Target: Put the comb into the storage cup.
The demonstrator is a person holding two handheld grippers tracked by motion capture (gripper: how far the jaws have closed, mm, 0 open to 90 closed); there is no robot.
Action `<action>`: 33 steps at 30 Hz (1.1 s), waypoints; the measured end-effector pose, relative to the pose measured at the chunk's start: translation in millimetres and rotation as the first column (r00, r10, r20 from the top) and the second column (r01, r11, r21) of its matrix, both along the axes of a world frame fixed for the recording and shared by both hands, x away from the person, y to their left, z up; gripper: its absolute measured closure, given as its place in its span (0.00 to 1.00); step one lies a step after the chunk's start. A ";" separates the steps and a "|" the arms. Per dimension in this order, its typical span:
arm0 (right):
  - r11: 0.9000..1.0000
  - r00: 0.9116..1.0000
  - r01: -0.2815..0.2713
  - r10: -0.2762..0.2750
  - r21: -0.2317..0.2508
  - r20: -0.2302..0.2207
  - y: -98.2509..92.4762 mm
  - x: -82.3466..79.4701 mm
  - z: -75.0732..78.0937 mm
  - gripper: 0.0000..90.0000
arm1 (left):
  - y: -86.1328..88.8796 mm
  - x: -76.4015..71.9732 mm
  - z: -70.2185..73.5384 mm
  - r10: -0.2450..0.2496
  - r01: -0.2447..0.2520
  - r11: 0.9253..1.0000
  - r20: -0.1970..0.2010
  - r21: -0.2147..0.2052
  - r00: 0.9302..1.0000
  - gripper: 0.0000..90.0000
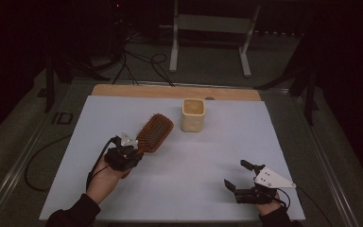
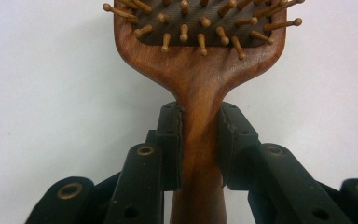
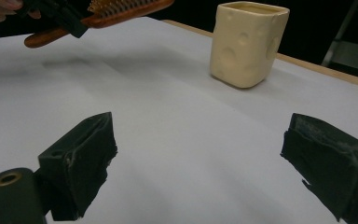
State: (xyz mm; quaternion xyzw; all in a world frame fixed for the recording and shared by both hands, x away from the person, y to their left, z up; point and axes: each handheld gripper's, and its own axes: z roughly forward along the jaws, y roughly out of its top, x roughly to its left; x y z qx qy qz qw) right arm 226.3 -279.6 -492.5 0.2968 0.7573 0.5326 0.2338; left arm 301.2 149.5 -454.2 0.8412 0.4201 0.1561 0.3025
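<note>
A white sheet point(image 1: 179, 189) covered most of the table point(image 1: 123, 90), and on it, toward the far edge, a cream cup point(image 1: 192, 115) stood upright with its mouth open to the ceiling. The wooden hairbrush point(image 1: 154, 133) sat left of the cup and near it, bristles up; in the right gripper view it appeared lifted clear of the sheet, its shadow lying underneath. The left gripper point(image 1: 131, 150) was clamped on the brush's narrow handle just below the head, its 2 jaws pressed flat against either side of the wood. The right gripper point(image 1: 238, 174) rested at the near right of the sheet, jaws wide apart and holding nothing, well apart from both brush and cup.

The work looked like carrying the brush to the cup. To do that well, the grip should stay firm on the neck so the heavy head could not swing, the handle end should be tipped downward over the cup's mouth, and the free gripper could steady the cup against tipping.
</note>
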 end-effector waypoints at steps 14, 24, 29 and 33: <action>1.000 1.000 0.003 -0.003 -0.001 -0.006 0.2 0.4 -0.4 0.09 | -13.4 -8.6 9.3 -0.047 0.058 0.994 0.119 -0.093 0.992 0.82; 1.000 1.000 0.005 -0.005 -0.004 -0.010 0.5 0.6 -0.4 0.09 | -26.0 -13.3 6.2 -0.075 0.104 0.983 0.186 -0.149 0.980 0.82; 1.000 1.000 0.009 -0.009 -0.001 -0.012 0.5 0.5 0.6 0.09 | -32.1 -17.1 2.5 -0.093 0.131 0.977 0.219 -0.168 0.971 0.82; 1.000 1.000 0.012 -0.011 0.015 -0.023 1.1 1.2 1.6 0.09 | -36.6 -19.8 0.3 -0.102 0.148 0.973 0.242 -0.179 0.965 0.82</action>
